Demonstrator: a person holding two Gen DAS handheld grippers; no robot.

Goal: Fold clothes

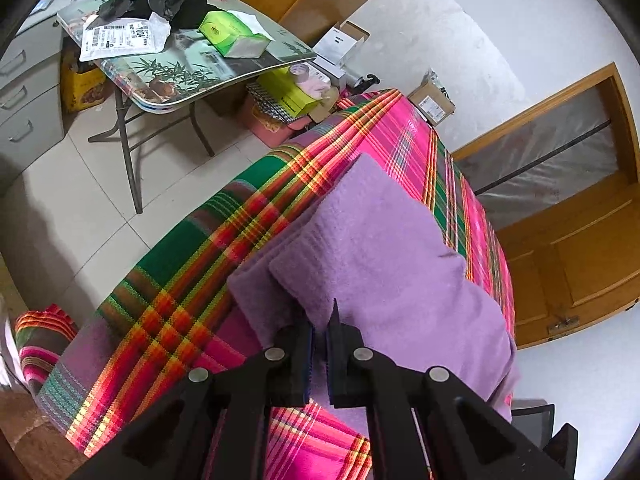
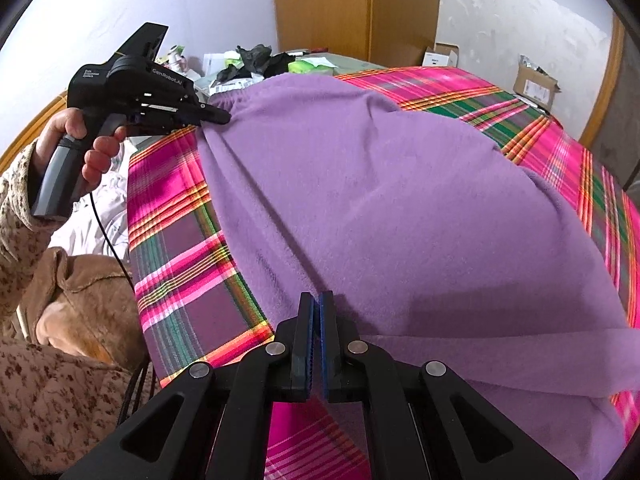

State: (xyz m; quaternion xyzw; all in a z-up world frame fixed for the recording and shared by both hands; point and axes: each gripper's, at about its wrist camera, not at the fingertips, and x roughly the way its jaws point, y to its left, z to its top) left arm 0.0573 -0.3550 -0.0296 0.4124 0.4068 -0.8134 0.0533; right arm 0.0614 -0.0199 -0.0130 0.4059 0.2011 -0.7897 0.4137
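A purple fleece garment (image 2: 400, 208) lies spread over a bed covered by a pink, green and orange plaid sheet (image 2: 176, 272). My left gripper (image 1: 322, 320) is shut on an edge of the garment (image 1: 384, 248), which bunches up in folded layers in front of it. In the right wrist view the left gripper (image 2: 222, 117), held by a hand (image 2: 94, 152), pinches the gathered far-left corner. My right gripper (image 2: 317, 300) is shut on the garment's near edge. Creases run taut between the two grips. A loose purple band (image 2: 540, 360) trails to the right.
A folding table (image 1: 224, 76) cluttered with tissue boxes, black bags and a parcel stands on the tiled floor beyond the bed. Cardboard boxes (image 1: 432, 104) sit by the wall, near a wooden door (image 1: 568, 240). A wardrobe (image 2: 356, 8) stands at the back. The person's floral sleeve (image 2: 24, 184) is at left.
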